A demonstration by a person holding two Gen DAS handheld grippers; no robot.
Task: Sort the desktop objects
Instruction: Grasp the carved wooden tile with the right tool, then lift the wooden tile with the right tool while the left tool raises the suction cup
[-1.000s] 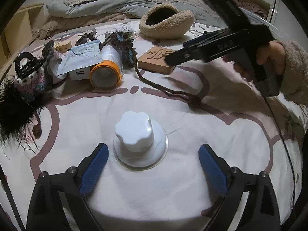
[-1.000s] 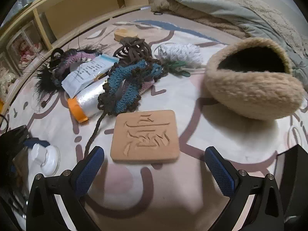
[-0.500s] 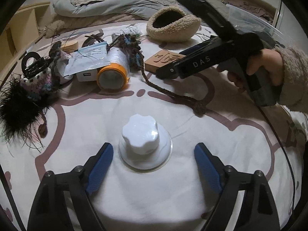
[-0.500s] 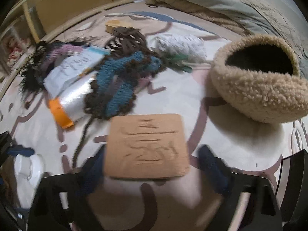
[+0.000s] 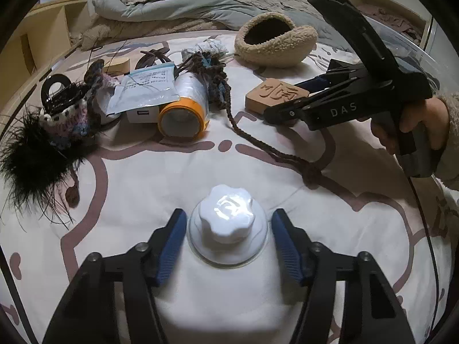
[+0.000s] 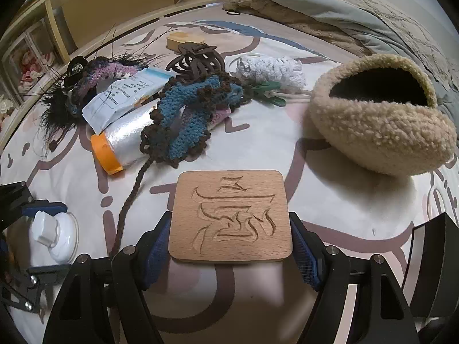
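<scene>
Your left gripper [image 5: 228, 239] has just been closing around the white knob on its round clear base [image 5: 227, 223]. The blue pads sit right beside the base on both sides, but you cannot see if they press it yet, because the base hides the pad tips. It stands upright on the white and pink cloth [image 5: 160, 183].

Your right gripper [image 6: 231, 248] has closed a little too, and its pads hug both side edges of the wooden square with the carved sign [image 6: 229, 215]. The near edge looks lifted off the cloth, but the far edge is hard to judge. In the left view the gripper body covers part of that square.

The fluffy tan basket [image 6: 381, 132] lies to the right, its inside too dark to see. The silver roll with the orange end [image 6: 120, 143] is half hidden under the blue knitted thing [image 6: 186, 114] and a paper packet [image 6: 123, 97].
</scene>
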